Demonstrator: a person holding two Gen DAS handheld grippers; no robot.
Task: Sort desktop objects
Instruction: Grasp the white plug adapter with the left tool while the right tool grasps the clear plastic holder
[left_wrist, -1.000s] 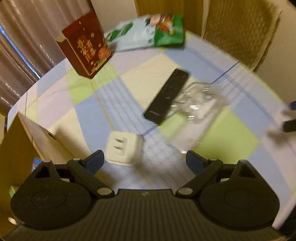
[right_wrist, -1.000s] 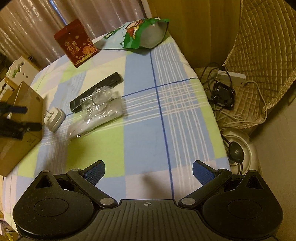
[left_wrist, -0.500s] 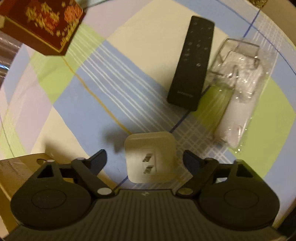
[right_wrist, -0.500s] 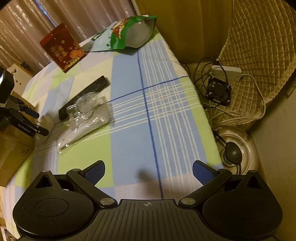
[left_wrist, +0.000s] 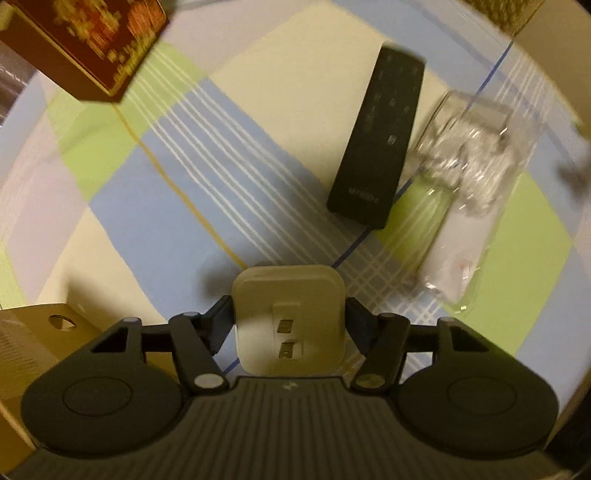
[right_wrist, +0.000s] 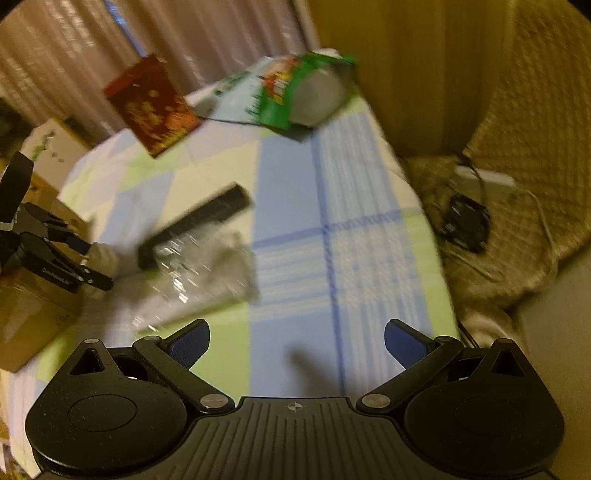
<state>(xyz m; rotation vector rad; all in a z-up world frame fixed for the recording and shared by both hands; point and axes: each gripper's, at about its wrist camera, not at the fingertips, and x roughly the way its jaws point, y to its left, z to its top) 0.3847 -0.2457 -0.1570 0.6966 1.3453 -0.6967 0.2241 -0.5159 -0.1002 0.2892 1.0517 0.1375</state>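
With the left gripper clamped on the charger, lift vertically toward the cardboard box; the right gripper hangs open.

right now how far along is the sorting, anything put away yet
Nothing can be seen put away yet. In hand: the left gripper is shut on the white charger, beside the cardboard box. The right gripper hangs open and empty. Left on the table: the remote, clear bag, red box and green pouch.
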